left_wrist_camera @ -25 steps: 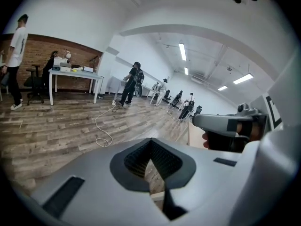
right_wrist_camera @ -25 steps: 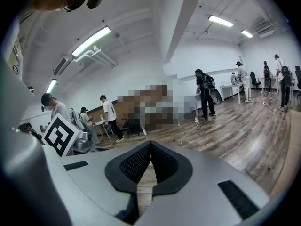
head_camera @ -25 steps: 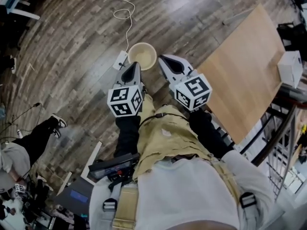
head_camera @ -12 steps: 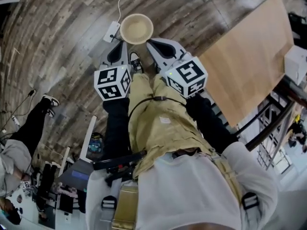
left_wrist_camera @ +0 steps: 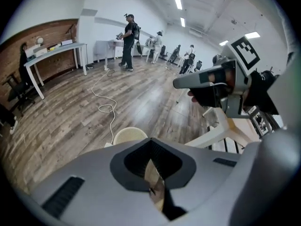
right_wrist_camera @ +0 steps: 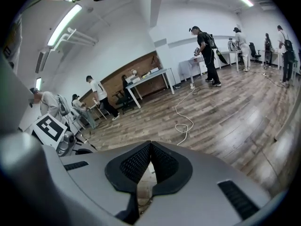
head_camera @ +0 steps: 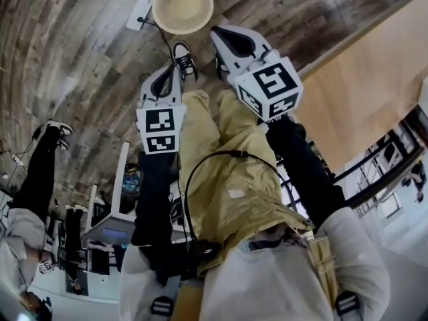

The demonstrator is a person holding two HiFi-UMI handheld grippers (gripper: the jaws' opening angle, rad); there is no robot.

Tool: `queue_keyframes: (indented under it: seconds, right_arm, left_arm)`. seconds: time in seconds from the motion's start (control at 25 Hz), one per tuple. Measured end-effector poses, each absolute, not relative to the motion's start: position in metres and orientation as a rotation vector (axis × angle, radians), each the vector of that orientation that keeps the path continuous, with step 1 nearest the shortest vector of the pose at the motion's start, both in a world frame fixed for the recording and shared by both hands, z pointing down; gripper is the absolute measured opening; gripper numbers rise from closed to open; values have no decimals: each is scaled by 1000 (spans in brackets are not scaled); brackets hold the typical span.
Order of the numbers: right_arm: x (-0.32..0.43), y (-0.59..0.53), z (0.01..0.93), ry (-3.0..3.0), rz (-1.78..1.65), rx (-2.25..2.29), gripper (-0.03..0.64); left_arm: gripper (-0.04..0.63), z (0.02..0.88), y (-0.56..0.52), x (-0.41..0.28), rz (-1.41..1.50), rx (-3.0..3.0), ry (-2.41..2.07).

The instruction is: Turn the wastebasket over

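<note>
The wastebasket [head_camera: 182, 7] is a cream round basket that stands upright on the wood floor, mouth up, at the top of the head view. My left gripper [head_camera: 175, 69] is shut and empty; it points down at the floor short of the basket, next to my shoe. My right gripper [head_camera: 219, 33] is also shut with nothing in it, just right of the basket's rim and apart from it. In the left gripper view the wastebasket [left_wrist_camera: 130, 134] shows just past the closed jaws. The right gripper view shows only floor past its jaws.
A white power strip [head_camera: 140, 12] with its cable lies against the basket's left side. A white cord [left_wrist_camera: 106, 108] loops over the floor beyond. A wooden table [head_camera: 378, 79] stands to the right. One person sits at the left [head_camera: 40, 172] and several others stand far off.
Both grippers have dropped toward the floor and closer to the basket. The basket has slid to the top of the head view and looks larger.
</note>
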State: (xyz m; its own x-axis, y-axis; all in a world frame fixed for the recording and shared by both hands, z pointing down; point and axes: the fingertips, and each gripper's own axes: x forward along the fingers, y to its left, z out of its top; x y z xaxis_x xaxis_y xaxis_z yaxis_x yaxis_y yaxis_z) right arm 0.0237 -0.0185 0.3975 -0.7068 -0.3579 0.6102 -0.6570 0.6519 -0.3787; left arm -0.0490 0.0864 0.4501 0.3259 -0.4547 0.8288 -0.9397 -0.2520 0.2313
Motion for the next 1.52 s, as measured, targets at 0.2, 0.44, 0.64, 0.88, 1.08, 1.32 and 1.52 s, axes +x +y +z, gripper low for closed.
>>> queue_keyframes:
  seconds: [0.2, 0.44, 0.64, 0.88, 1.08, 1.32, 1.52]
  right_arm:
    - [24, -3, 489, -2289, 838, 771, 21]
    - [23, 18, 567, -2193, 889, 730, 21]
    - [24, 22, 620, -2130, 907, 703, 21]
    - [30, 22, 676, -2054, 921, 664, 21]
    - [36, 14, 708, -2021, 949, 663, 21]
    - [59, 9, 735, -1975, 1010, 726, 21]
    - [57, 11, 760, -1941, 1083, 763, 21]
  left_arm:
    - [1, 527, 106, -51, 962, 1869, -1125]
    - [0, 588, 107, -38, 1015, 1931, -1011]
    - [1, 642, 92, -27, 1125, 1992, -950]
    - [2, 717, 83, -3, 1462, 2132, -748]
    - [2, 766, 68, 2, 1511, 2087, -755]
    - [89, 827, 81, 6, 1593, 2022, -627]
    - [164, 878, 98, -5, 1721, 1973, -475]
